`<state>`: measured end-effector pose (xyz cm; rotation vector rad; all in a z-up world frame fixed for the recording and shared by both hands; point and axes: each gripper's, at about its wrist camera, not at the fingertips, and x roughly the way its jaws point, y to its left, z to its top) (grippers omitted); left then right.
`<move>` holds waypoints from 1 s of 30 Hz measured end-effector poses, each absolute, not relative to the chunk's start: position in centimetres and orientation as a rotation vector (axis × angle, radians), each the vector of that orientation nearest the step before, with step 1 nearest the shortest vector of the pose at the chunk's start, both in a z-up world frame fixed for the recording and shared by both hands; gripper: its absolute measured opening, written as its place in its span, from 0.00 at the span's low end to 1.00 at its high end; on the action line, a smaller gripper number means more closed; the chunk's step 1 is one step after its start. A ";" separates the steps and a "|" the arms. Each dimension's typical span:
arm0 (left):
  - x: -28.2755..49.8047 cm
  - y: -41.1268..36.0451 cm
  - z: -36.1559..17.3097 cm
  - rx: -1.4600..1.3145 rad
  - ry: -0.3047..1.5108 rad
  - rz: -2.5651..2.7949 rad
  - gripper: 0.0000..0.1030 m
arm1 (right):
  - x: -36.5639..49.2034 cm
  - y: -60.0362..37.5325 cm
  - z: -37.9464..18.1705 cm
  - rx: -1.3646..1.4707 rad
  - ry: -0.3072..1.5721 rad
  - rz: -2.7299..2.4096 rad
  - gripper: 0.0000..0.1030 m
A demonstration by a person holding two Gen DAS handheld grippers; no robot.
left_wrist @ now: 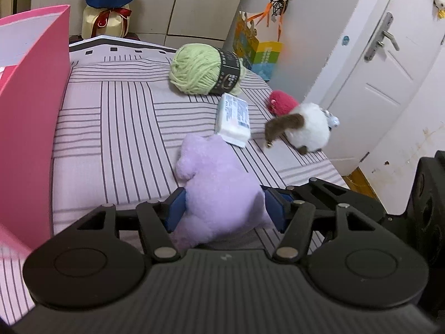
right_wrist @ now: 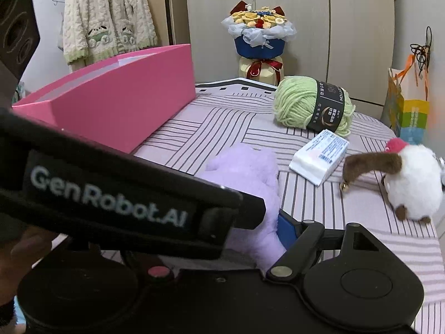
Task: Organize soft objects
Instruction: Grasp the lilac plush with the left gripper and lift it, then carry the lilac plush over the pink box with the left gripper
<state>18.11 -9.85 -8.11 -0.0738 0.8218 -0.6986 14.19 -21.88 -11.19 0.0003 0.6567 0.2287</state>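
Observation:
A purple plush toy [left_wrist: 219, 192] lies on the striped bed. My left gripper [left_wrist: 225, 208] has its blue pads on both sides of the toy and is shut on it. In the right wrist view the toy [right_wrist: 247, 172] shows again, with one blue finger [right_wrist: 286, 229] of my right gripper against its side; the left gripper's body [right_wrist: 125, 194] hides the other finger. A green yarn ball [left_wrist: 203, 69], a white tissue pack [left_wrist: 233, 119] and a white-and-brown plush [left_wrist: 308, 128] with a pink plush [left_wrist: 281, 103] behind it lie further away.
A pink box [right_wrist: 119, 100] stands open at the left of the bed [left_wrist: 116, 128]. A flower bouquet [right_wrist: 260, 36] stands behind the bed. A colourful paper bag [right_wrist: 408, 111] leans at the right by the wall. A white door [left_wrist: 375, 69] is to the right.

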 end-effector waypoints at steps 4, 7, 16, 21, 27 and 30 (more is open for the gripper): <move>16.2 -9.1 -7.4 -0.070 0.812 -0.710 0.58 | 12.4 -21.5 -10.8 0.002 0.664 0.232 0.75; 14.8 -8.7 -6.9 -0.064 0.804 -0.705 0.58 | 11.3 -21.3 -10.7 0.013 0.687 0.225 0.67; 12.5 -6.9 -6.1 -0.075 0.802 -0.695 0.58 | 9.3 -20.7 -10.0 0.024 0.676 0.280 0.65; 11.4 -5.6 -4.4 -0.091 0.807 -0.726 0.59 | 8.1 -20.1 -8.1 -0.004 0.680 0.309 0.65; 8.9 -3.0 -1.3 -0.042 0.719 -0.733 0.60 | 6.7 -18.5 -5.0 -0.038 0.616 0.370 0.65; 8.2 -1.3 0.5 -0.034 0.677 -0.718 0.60 | 6.6 -17.0 -3.2 -0.059 0.571 0.409 0.65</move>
